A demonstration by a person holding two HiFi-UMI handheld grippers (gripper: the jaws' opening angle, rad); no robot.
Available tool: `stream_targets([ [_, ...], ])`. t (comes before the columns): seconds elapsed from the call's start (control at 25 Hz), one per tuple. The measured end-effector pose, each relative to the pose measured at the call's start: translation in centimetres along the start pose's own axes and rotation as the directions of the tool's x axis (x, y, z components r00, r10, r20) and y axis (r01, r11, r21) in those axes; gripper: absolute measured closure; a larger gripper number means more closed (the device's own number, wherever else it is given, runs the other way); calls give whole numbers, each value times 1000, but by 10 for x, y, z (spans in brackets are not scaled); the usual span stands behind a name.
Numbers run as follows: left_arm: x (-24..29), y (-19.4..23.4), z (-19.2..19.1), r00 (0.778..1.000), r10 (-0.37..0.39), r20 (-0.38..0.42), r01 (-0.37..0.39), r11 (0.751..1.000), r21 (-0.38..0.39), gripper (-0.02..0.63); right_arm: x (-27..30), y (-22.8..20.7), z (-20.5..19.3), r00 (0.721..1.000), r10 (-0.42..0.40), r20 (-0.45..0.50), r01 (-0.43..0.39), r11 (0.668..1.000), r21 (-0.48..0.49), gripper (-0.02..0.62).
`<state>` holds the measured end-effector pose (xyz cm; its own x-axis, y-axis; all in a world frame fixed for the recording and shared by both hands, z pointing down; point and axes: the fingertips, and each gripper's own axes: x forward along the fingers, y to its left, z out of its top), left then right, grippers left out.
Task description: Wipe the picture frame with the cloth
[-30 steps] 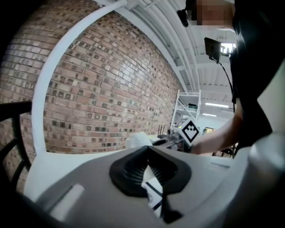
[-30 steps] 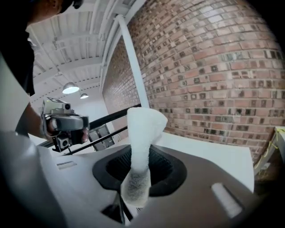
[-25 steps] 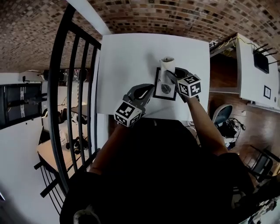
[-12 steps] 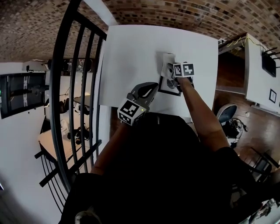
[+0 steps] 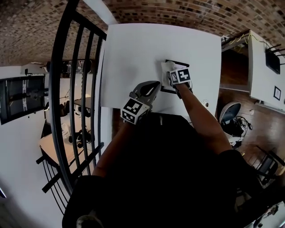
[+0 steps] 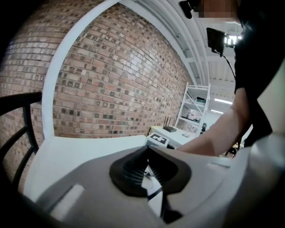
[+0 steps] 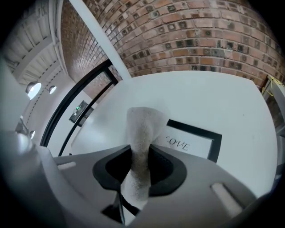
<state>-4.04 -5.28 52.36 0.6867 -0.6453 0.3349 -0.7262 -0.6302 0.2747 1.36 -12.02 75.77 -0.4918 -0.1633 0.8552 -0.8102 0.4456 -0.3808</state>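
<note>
A black-edged picture frame (image 5: 183,64) lies flat on the white table (image 5: 133,53); its print reads "LOVE" in the right gripper view (image 7: 196,139). My right gripper (image 5: 173,76) sits over the frame's middle, shut on a pale cloth (image 5: 165,67). The cloth (image 7: 141,129) sticks out past the jaws and droops onto the frame's left side. My left gripper (image 5: 152,86) hovers at the table's near edge, left of the frame, jaws closed with nothing in them. Most of the frame is hidden under the cloth and the right marker cube (image 5: 180,75).
A black metal railing (image 5: 75,89) runs along the table's left side. A brick wall (image 5: 178,13) backs the table. To the right stand a second white desk (image 5: 262,67) and a chair (image 5: 227,118) on the wooden floor.
The right gripper has drawn the cloth back from the frame's far end toward its middle. The left gripper has stayed almost where it was.
</note>
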Motion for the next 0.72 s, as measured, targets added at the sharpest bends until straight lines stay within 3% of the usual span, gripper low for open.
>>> stream_targets([
  [0.28, 11, -11, 0, 998, -52, -44, 51, 998, -21, 606, -2, 24, -35, 999, 33, -18, -33, 999, -18, 500],
  [0.52, 15, -14, -4, 995, -75, -58, 74, 997, -20, 606, -18, 43, -41, 997, 71, 11, -70, 996, -51, 500],
  [0.72, 22, -20, 0, 994, -95, -53, 94, 995, -14, 606, -22, 49, -71, 993, 105, -51, -105, 994, 5, 500],
])
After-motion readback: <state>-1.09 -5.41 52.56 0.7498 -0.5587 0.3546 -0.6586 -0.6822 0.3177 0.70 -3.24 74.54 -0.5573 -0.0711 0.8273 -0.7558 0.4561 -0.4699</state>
